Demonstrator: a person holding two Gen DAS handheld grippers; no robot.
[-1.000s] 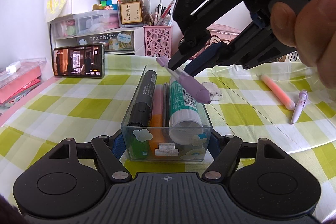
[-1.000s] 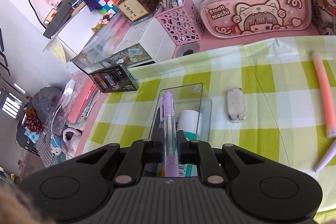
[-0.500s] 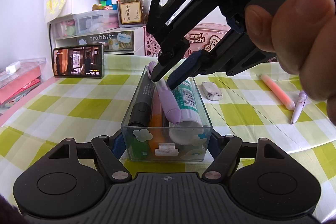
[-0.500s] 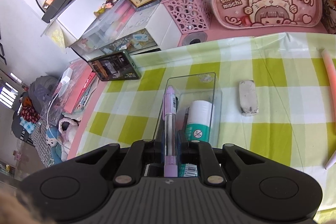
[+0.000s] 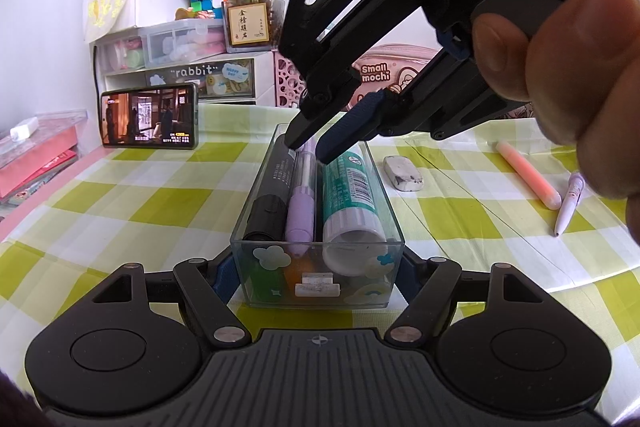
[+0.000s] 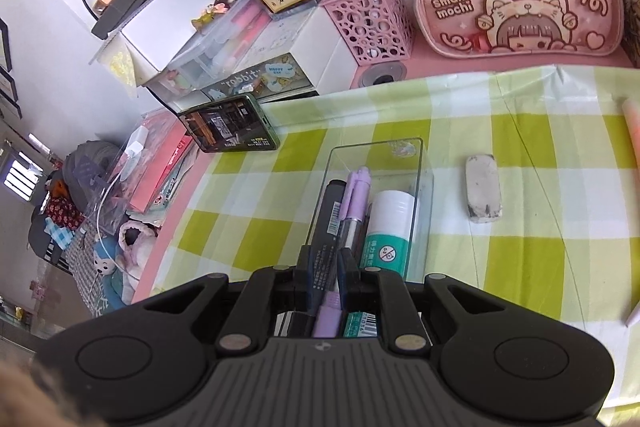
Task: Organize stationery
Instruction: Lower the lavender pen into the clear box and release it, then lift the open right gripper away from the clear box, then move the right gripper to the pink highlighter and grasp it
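The clear plastic box (image 5: 316,267) sits on the green and white checked tablecloth (image 5: 160,203), and the left gripper (image 5: 316,273) has its 2 fingers clamped on the box's left and right walls at the near end.

Inside the box, lying lengthwise: a black marker (image 5: 272,195) on the left, a purple pen (image 5: 302,203) in the middle, and a green and white glue stick (image 5: 352,203) on the right. Something orange (image 5: 298,269) shows through the near wall under the purple pen, can't tell what it is.

The right gripper (image 5: 310,149) reaches down into the far end of the box from the upper right, held by a hand (image 5: 568,75). Its jaws are nearly together around the far part of the purple pen. From the right wrist view the pen runs right between the fingertips (image 6: 346,263), looks pinched, with its near tip down at the box's near wall.

Outside the box, to the right: a dirty white eraser (image 5: 403,174) just beside it, then a pink highlighter (image 5: 526,174) and a pale purple pen (image 5: 570,201) further right, their near ends almost touching.

Far side: a phone (image 5: 149,121) propped up playing video, a pink pen holder (image 6: 368,15), a pink pencil case (image 6: 518,13), and white drawer units (image 5: 176,67).
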